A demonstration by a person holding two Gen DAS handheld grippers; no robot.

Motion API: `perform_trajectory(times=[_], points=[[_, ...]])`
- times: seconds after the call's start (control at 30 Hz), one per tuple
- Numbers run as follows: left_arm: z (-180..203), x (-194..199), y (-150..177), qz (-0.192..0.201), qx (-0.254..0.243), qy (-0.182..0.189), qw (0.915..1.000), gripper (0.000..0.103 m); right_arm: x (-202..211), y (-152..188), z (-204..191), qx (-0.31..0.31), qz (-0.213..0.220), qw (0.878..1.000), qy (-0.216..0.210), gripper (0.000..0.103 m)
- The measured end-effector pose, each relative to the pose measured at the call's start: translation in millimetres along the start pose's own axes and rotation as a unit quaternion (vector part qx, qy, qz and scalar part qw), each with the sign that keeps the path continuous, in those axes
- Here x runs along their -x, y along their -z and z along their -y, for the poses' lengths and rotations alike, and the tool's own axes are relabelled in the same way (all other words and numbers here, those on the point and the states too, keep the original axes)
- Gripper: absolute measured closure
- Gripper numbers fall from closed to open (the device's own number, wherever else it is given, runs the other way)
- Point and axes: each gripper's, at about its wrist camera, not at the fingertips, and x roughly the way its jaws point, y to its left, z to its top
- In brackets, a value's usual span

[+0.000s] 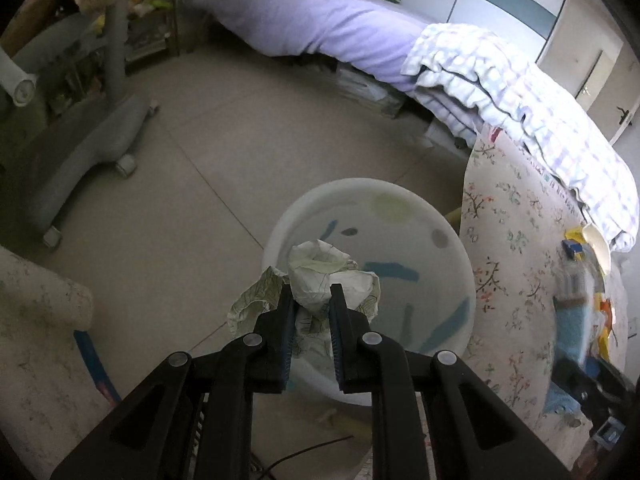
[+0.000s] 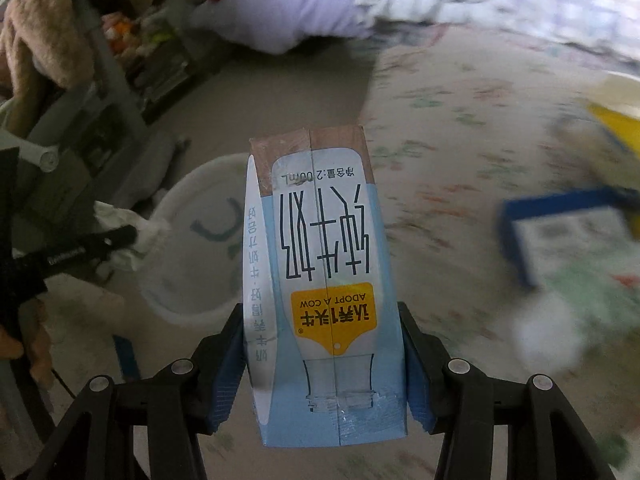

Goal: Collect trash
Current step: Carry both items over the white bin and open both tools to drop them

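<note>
A crumpled sheet of white paper with a green leaf print (image 1: 320,268) sits between the fingers of my left gripper (image 1: 312,296), which is shut on it. The paper hangs over the near rim of a round white bin (image 1: 360,186) on the tiled floor. In the right wrist view, my right gripper (image 2: 320,320) is shut on a light blue milk carton (image 2: 324,264), held upside down with its printed face toward the camera. The bin (image 2: 180,308) lies behind and left of the carton, with the left gripper (image 2: 120,236) and its paper (image 2: 148,236) at the bin's left edge.
A bed with a floral sheet (image 1: 520,260) stands right beside the bin, with a checked quilt (image 1: 500,88), a purple duvet (image 1: 320,20) and small yellow and blue items (image 1: 576,244) on it. A grey wheeled chair base (image 1: 88,140) stands at the left. A thin cable (image 1: 304,452) lies on the floor.
</note>
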Motion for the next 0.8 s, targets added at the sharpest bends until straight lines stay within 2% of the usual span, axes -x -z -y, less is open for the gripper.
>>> perform_trajectory(times=[0.07,0.13,0.2,0.27,0.43,0.6,0.8], points=[[0,-1,3,0.000,-0.004,-0.003,1.0000,0.082,-11,-7,-5,0.000,-0.005,1.000,-0.015,0.044],[1,-4,5,-0.007,-0.004,-0.008,0.9999,0.067,-24,-14,-9,-0.002,-0.010,1.000,-0.028,0.044],[1,-3,7,-0.007,0.007,-0.018,0.9998,0.043,-34,-17,-13,0.001,-0.016,0.999,-0.028,0.044],[-3,-1,9,-0.005,0.016,-0.026,0.9995,0.030,-42,-21,-16,0.008,-0.022,0.999,-0.024,0.044],[-16,0,14,-0.014,0.033,-0.045,0.9984,0.026,-56,-27,-17,0.010,-0.040,0.999,-0.021,0.044],[-31,9,17,-0.003,0.060,-0.043,0.9973,0.017,-67,-35,-14,0.000,-0.048,0.999,-0.016,0.044],[-37,11,19,-0.004,0.052,-0.056,0.9970,0.016,-72,-42,-26,0.015,-0.052,0.998,-0.012,0.044]])
